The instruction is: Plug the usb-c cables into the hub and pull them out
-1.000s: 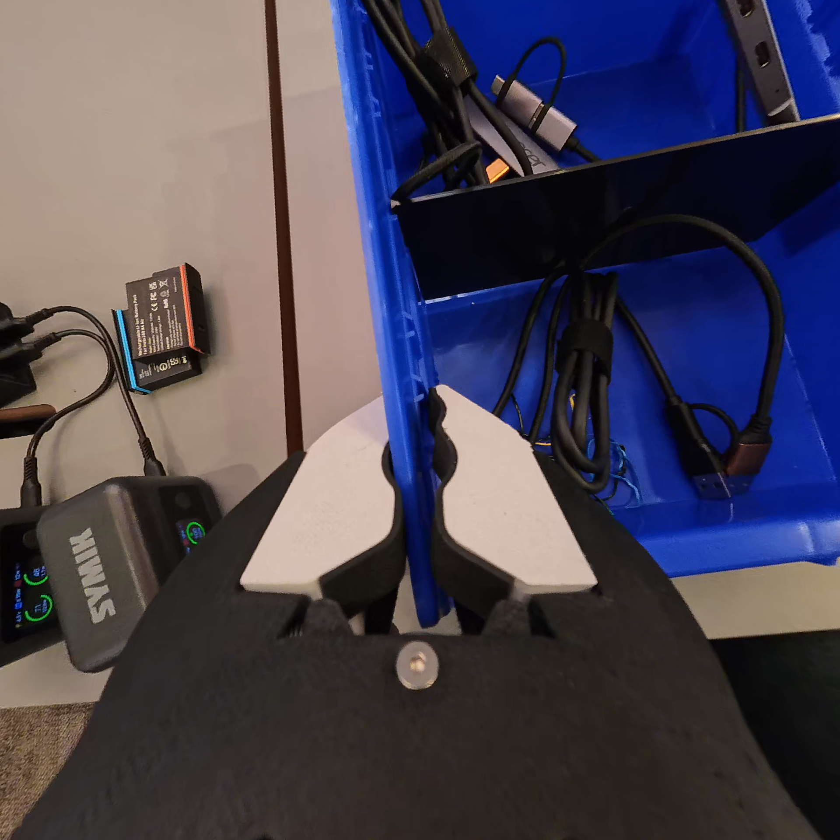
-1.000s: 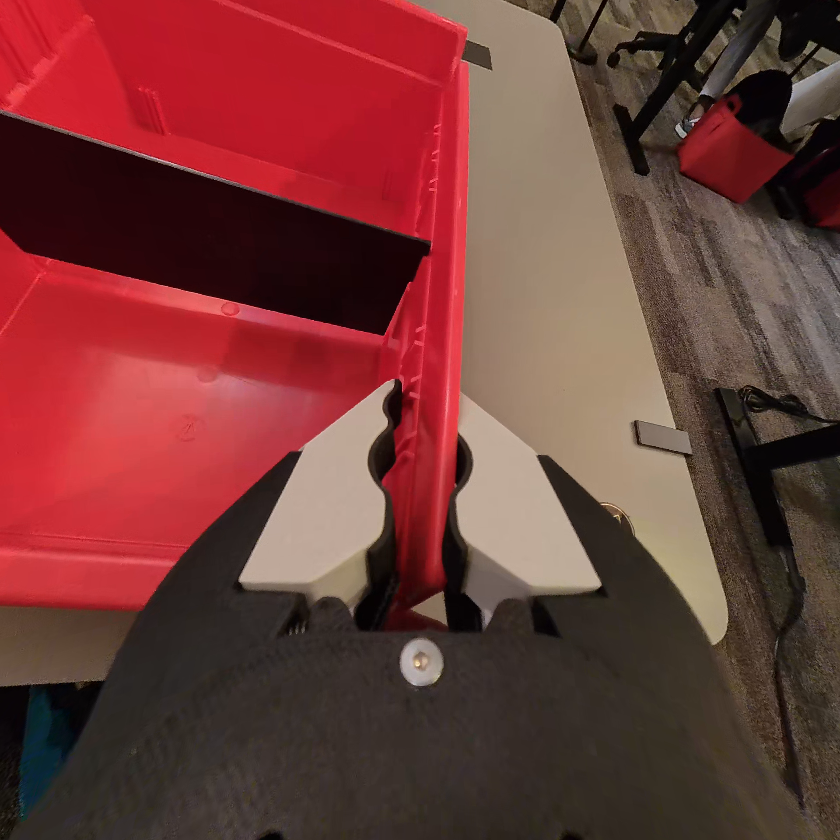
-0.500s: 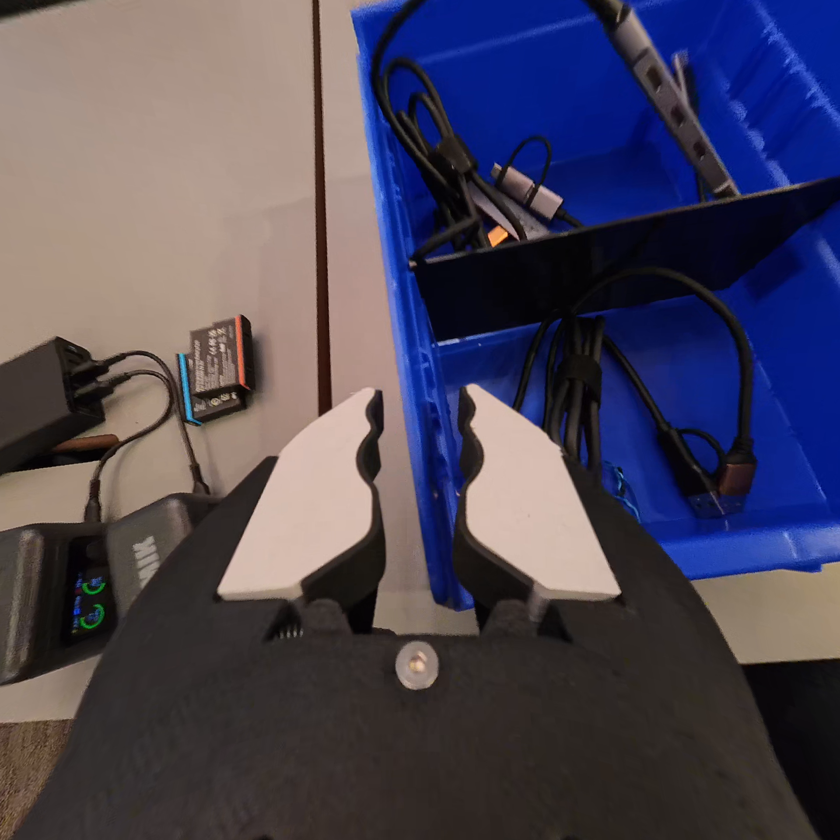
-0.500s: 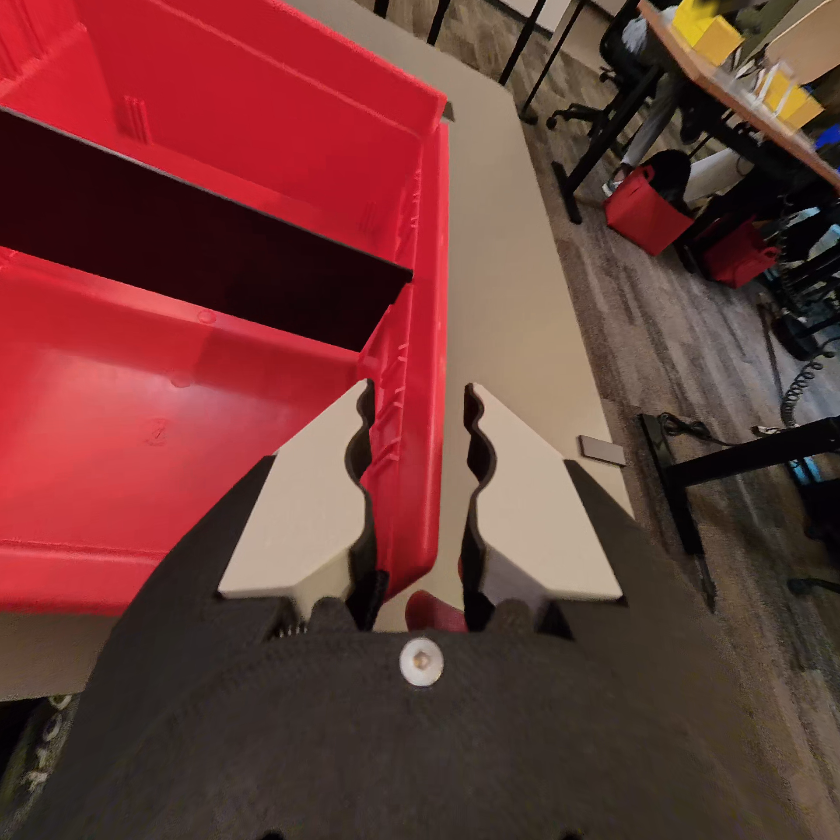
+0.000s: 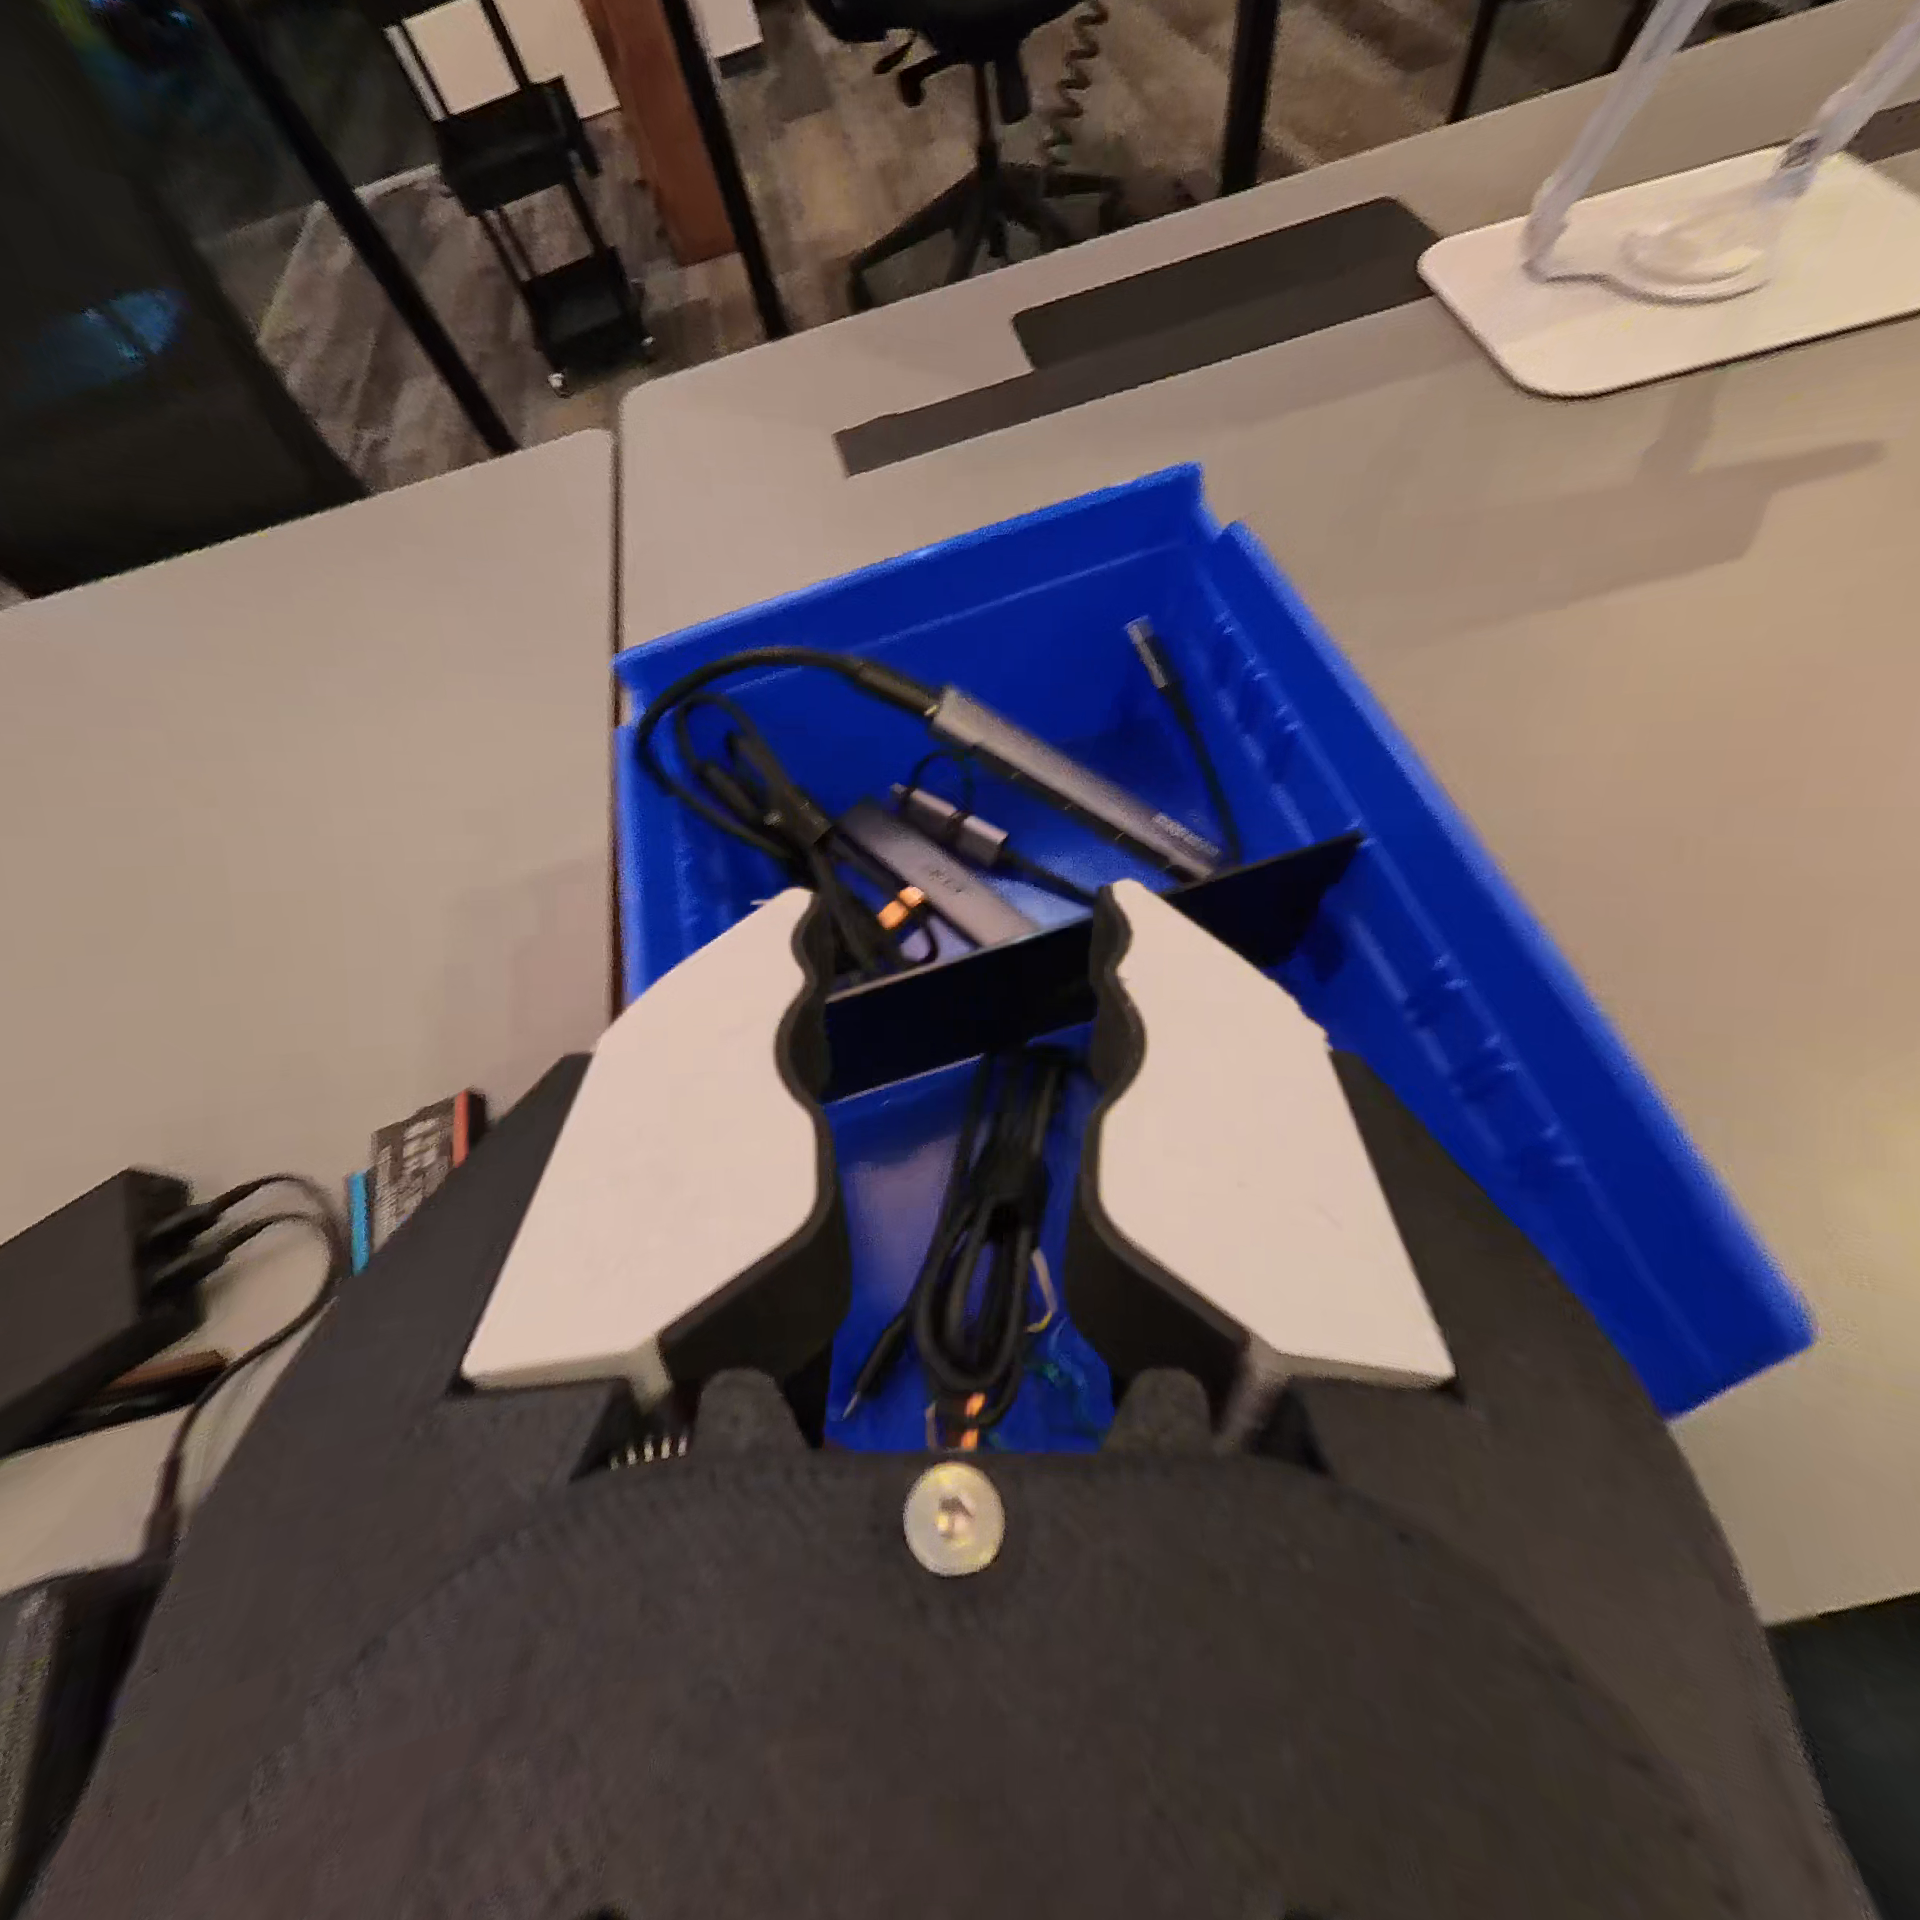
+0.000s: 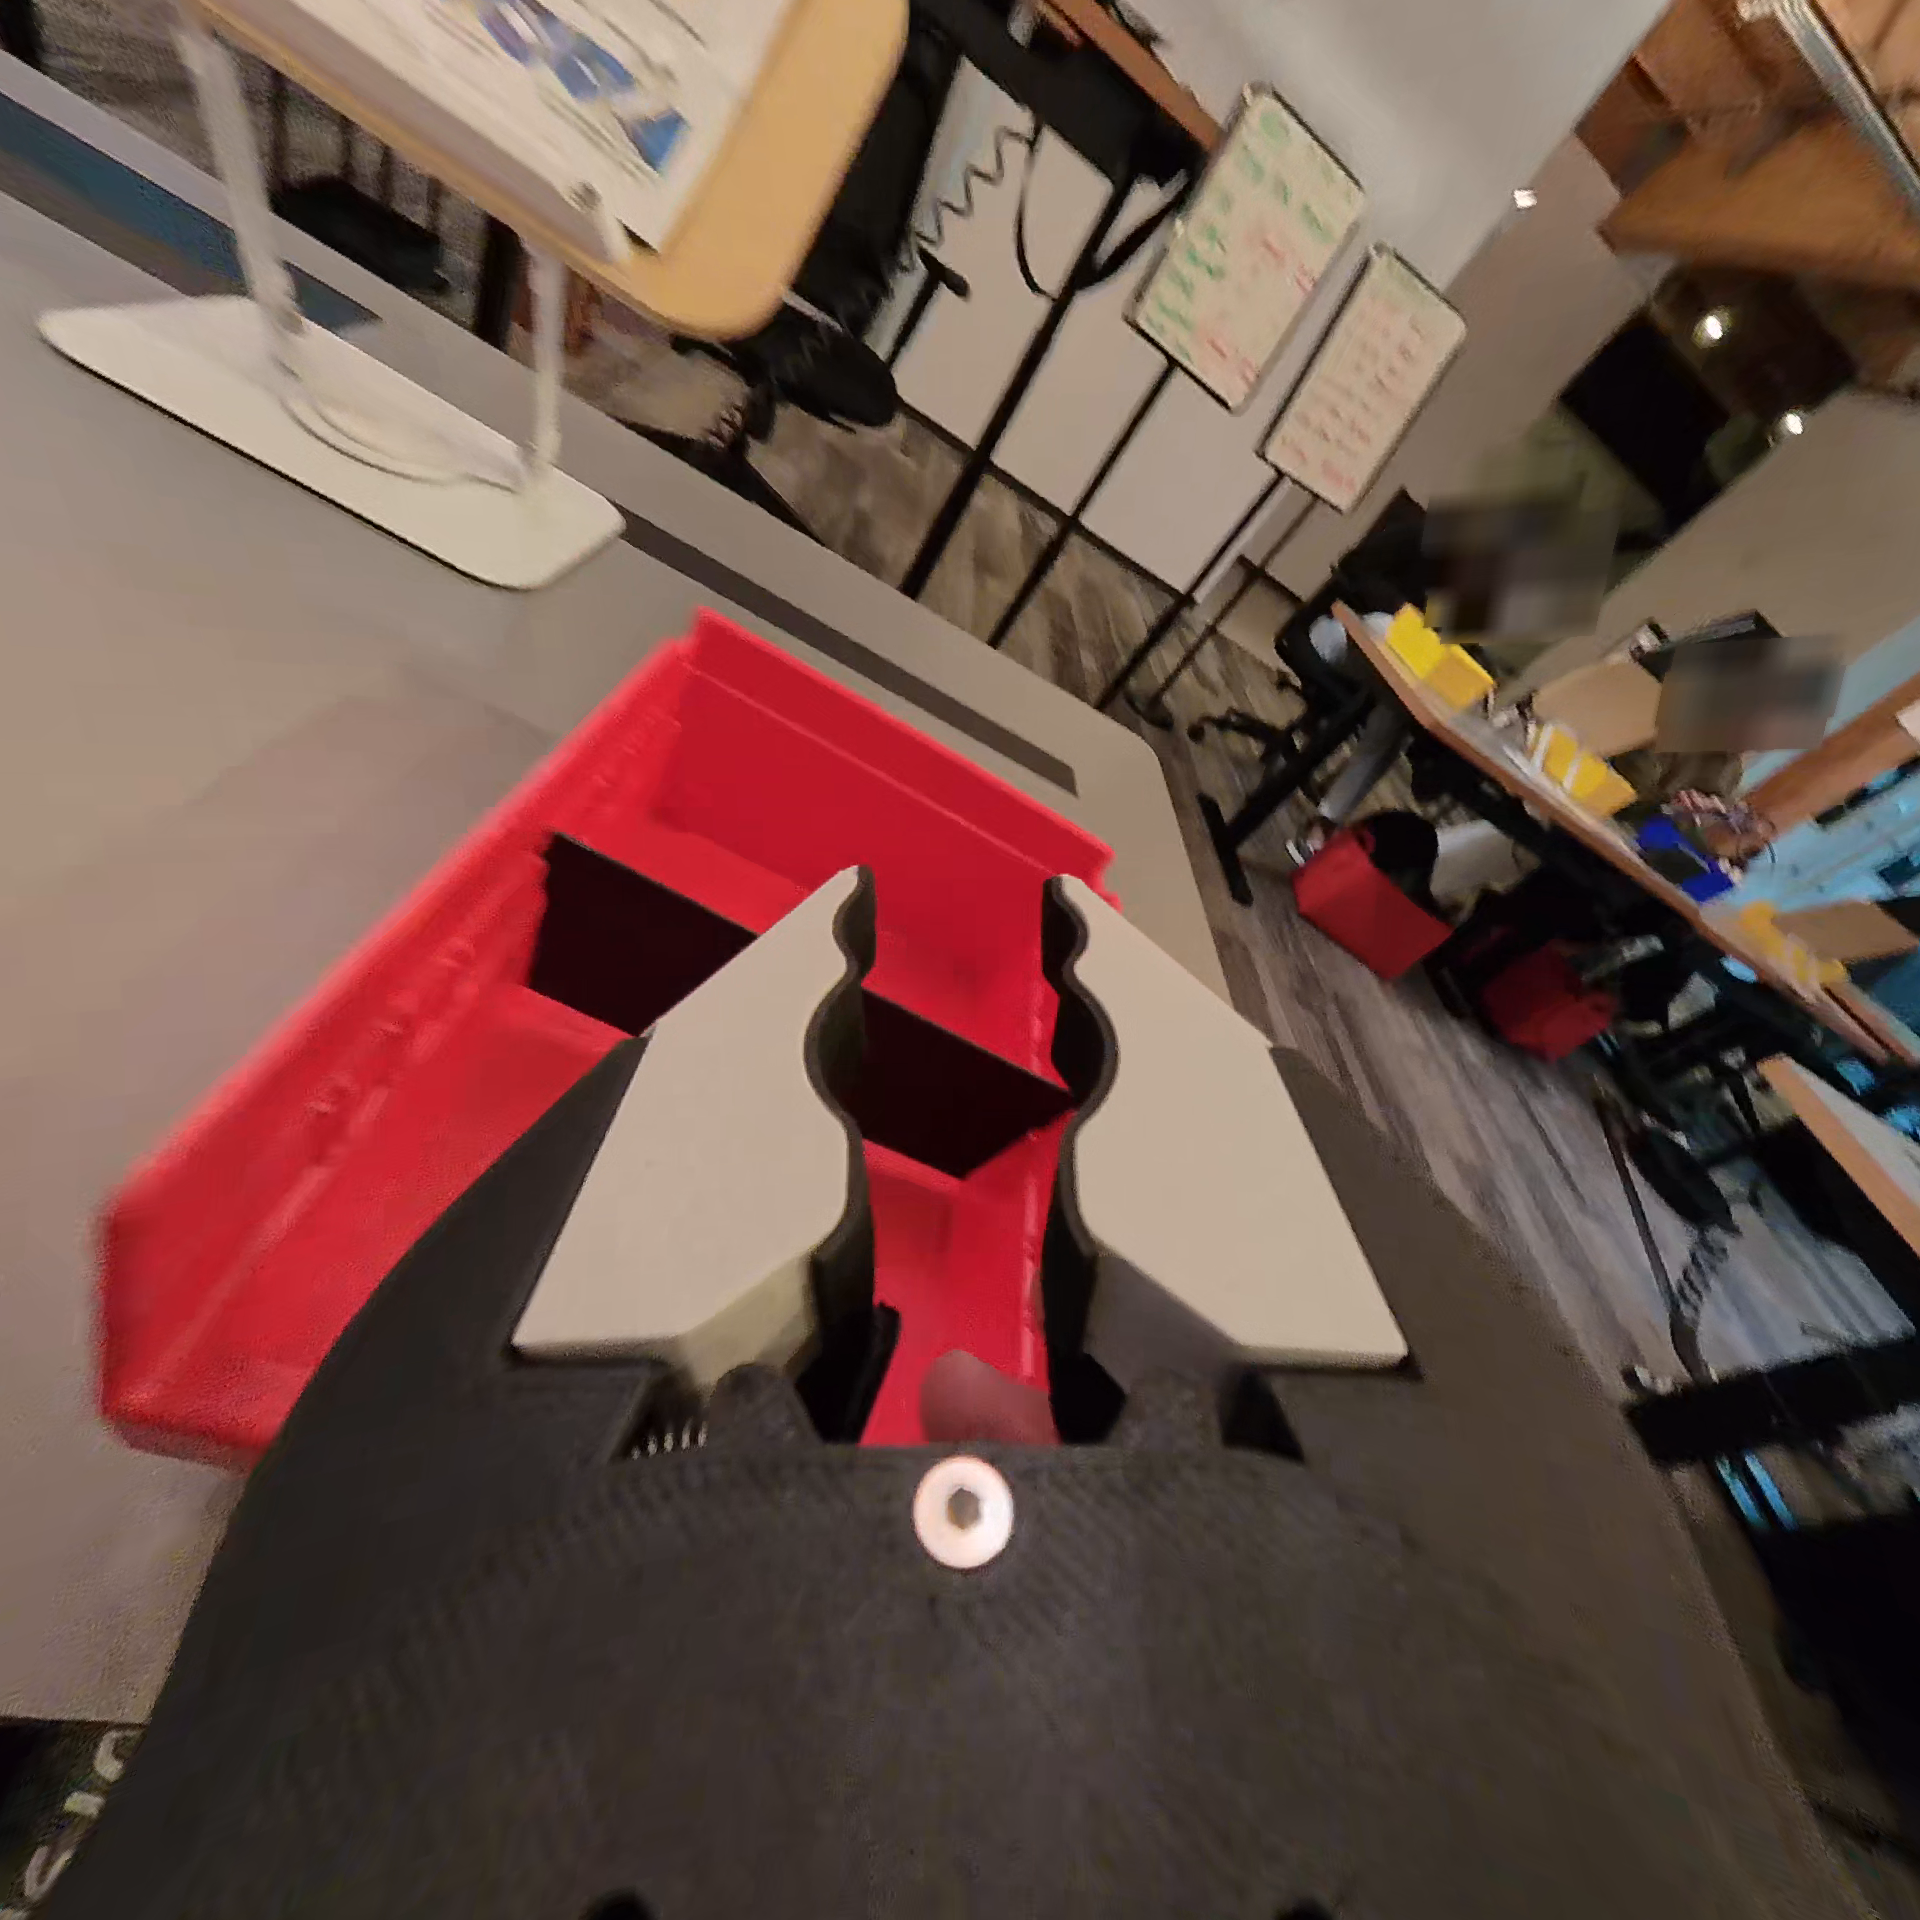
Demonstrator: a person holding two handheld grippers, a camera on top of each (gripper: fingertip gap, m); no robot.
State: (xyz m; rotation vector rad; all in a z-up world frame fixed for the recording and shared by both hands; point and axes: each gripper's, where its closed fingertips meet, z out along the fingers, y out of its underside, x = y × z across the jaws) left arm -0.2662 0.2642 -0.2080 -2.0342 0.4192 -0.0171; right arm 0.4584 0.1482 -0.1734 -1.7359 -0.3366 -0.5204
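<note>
Left gripper (image 5: 956, 914) hovers above the blue plastic bin (image 5: 1455, 1039) at frame centre, fingers spread, holding nothing. A slim grey hub (image 5: 1060, 774) and black cables (image 5: 987, 1236) lie inside. Right gripper (image 6: 956, 894), fingers spread, hangs over a red plastic bin (image 6: 343, 1122).

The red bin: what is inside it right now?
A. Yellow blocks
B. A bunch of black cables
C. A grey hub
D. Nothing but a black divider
D. The right wrist view shows the red bin with only its black divider across it and bare red floor where it shows; the bundled cables and grey hubs lie in the blue bin.
</note>
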